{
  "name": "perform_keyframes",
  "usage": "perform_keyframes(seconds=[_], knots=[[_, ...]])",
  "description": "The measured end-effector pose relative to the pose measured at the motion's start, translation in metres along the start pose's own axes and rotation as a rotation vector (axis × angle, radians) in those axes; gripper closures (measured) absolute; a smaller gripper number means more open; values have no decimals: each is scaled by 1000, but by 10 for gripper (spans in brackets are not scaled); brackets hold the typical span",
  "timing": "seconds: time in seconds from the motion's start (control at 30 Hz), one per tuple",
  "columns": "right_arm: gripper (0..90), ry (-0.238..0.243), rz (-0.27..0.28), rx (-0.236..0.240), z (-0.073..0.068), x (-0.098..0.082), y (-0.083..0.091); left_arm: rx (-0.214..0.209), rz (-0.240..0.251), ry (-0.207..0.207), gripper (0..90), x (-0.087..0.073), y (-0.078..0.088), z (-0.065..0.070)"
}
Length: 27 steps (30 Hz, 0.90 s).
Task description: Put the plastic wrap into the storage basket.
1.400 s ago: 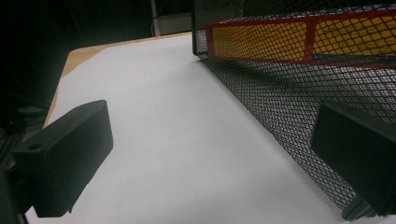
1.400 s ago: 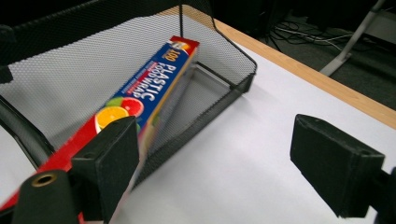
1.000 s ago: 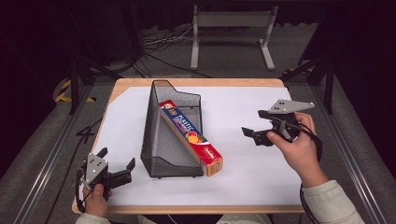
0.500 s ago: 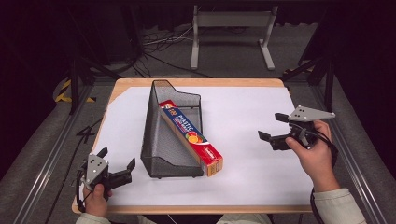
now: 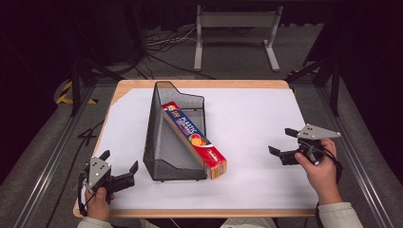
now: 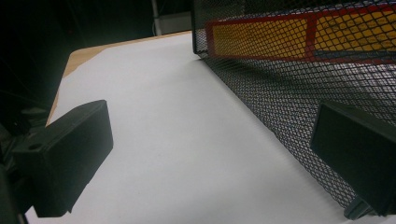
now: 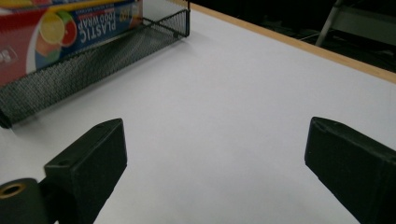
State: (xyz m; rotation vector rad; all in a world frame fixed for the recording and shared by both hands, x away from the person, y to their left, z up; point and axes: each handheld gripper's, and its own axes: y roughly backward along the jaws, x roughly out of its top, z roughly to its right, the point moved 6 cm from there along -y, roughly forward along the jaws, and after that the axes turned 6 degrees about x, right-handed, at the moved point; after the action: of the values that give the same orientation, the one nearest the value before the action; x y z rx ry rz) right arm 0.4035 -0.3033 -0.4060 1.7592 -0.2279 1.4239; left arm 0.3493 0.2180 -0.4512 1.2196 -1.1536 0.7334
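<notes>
Two black grippers low over the white table [image 5: 256, 123], left gripper [image 5: 119, 172] spread at the near-left corner, right gripper [image 5: 281, 142] just opened wide and empty at right, red plastic-wrap box [image 5: 195, 138] leaning in the black wire-mesh holder [image 5: 164, 142] between.

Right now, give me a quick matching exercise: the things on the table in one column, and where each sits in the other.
Things:
1. black wire-mesh file holder
2. red plastic-wrap box
3. left gripper
4. right gripper

Places:
A. open, near the table's right edge
B. leaning inside the mesh
C. centre-left of the white sheet
D. open, at the near left corner

Pairs: 1-C, 2-B, 3-D, 4-A
</notes>
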Motion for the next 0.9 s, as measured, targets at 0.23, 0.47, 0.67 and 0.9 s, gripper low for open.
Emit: perform_keyframes(seconds=[0.23, 0.47, 0.67, 0.9], knots=[[55, 10, 3, -3, 2, -24, -7, -8, 4, -4, 1, 1, 0, 1], [49, -1, -5, -7, 2, -42, -8, -21, 1, -4, 1, 0, -1, 1], [47, -21, -14, -3, 1, -56, -10, -47, -22, -15, 1, -2, -4, 4], [40, -40, -20, 3, 2, -64, -11, -69, -29, -22, 1, -3, -5, 5]])
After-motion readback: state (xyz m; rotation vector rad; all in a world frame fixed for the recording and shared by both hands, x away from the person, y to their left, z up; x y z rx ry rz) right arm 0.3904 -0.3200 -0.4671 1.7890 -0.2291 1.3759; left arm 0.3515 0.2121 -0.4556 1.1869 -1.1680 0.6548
